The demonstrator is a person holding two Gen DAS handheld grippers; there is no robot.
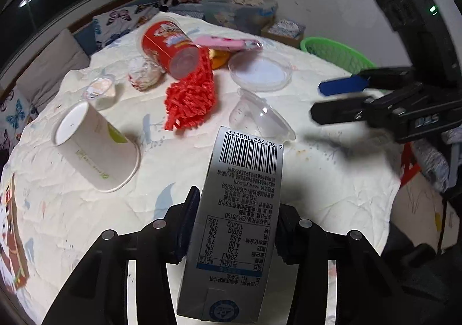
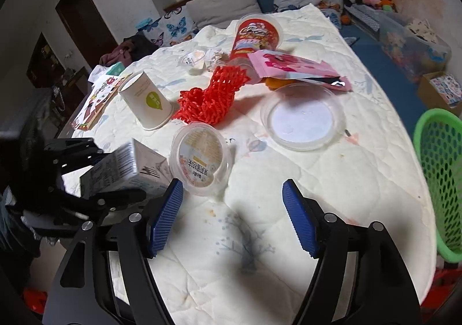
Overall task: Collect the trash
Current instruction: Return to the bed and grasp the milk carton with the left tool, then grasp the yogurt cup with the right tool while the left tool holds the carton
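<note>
1. Your left gripper [image 1: 234, 226] has its jaws clamped on the grey-and-white cardboard milk carton [image 1: 239, 209], which runs up the lower centre of the left wrist view with its barcode end pointing away from you.
2. In the right wrist view that same carton [image 2: 127, 166] shows at the left edge, held just above the white quilted cloth [image 2: 332, 180] that covers the counter.
3. Your right gripper [image 2: 234, 218] hangs with its jaws wide apart and nothing between the blue ribbed pads [image 2: 166, 218].
4. Just ahead of the left pad a clear plastic tub with a printed foil lid [image 2: 200, 157] lies tilted on the cloth, close beside the carton.
5. Farther up the frame sit a clear round plastic lid [image 2: 303, 117] to the right and a bunched red plastic mesh net [image 2: 213, 96] in the middle.
6. Left of the net a white paper cup with a green leaf mark [image 2: 145, 101] stands upside down.
7. Behind the net a red cylindrical snack canister [image 2: 255, 36] lies on its side, with a pink foil snack packet [image 2: 297, 68] resting against it.
8. A green perforated plastic basket [image 2: 441, 174] stands at the right edge of the frame, beside the counter.
</note>
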